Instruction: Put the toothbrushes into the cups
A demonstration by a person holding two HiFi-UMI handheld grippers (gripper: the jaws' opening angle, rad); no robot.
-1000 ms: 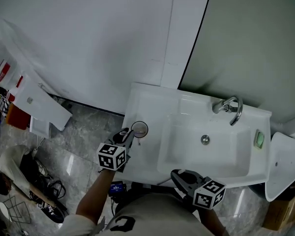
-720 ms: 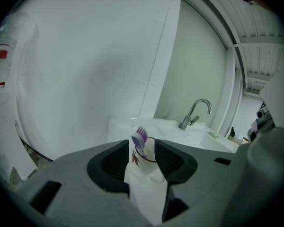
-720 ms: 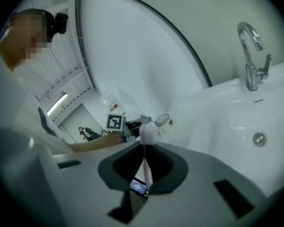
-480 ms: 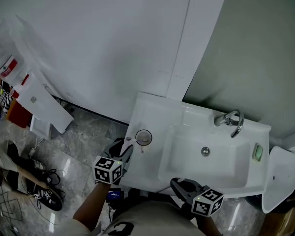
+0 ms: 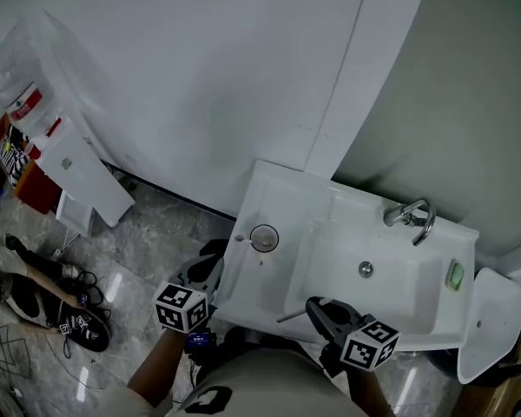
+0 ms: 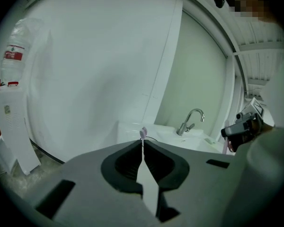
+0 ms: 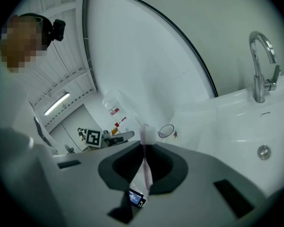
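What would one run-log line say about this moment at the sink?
left claw: just closed on white toothbrush | right claw: shut on pink toothbrush | cup: empty, on sink ledge

I see the cup [image 5: 263, 238] on the sink's [image 5: 282, 191] left ledge, the basin [image 5: 395, 289] to its right, the faucet [image 5: 410, 215] behind that.

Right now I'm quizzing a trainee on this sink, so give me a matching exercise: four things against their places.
Things: 1 cup; 2 faucet; 3 drain; 4 pink toothbrush.
Places: A right gripper, shut on it; B sink, left ledge; C sink, bowl floor; D sink, back rim.
Pairs: 1-B, 2-D, 3-C, 4-A.
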